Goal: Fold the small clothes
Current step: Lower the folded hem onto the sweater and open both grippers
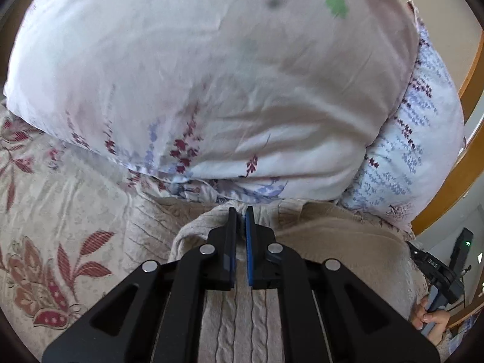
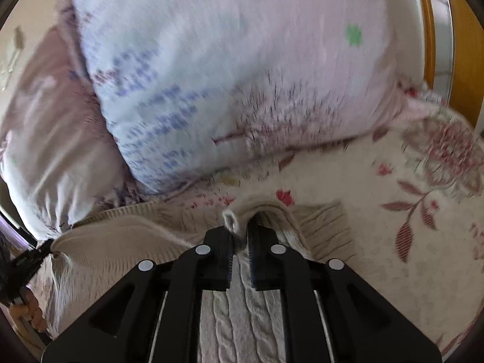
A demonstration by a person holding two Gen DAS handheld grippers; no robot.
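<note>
A beige cable-knit sweater (image 1: 236,317) lies on the floral bedspread (image 1: 60,211), its far edge close to the pillows. My left gripper (image 1: 241,211) is shut on a fold of that edge, with only a thin slit between its blue pads. The right wrist view shows the same gripper (image 2: 48,248) at the far left, pinching a stretched corner of the sweater (image 2: 236,317). My right gripper (image 2: 240,227) is closed on a bunched edge of the knit, and a tuft sticks up beside its left finger. Between the two grippers the fabric is raised and taut.
A large white pillow (image 1: 211,75) with purple and red sprigs fills the space just beyond the sweater, and a second pillow (image 1: 417,151) lies to its right. A wooden bed frame (image 1: 472,75) curves behind them. A hand (image 1: 429,317) holds the right gripper's handle.
</note>
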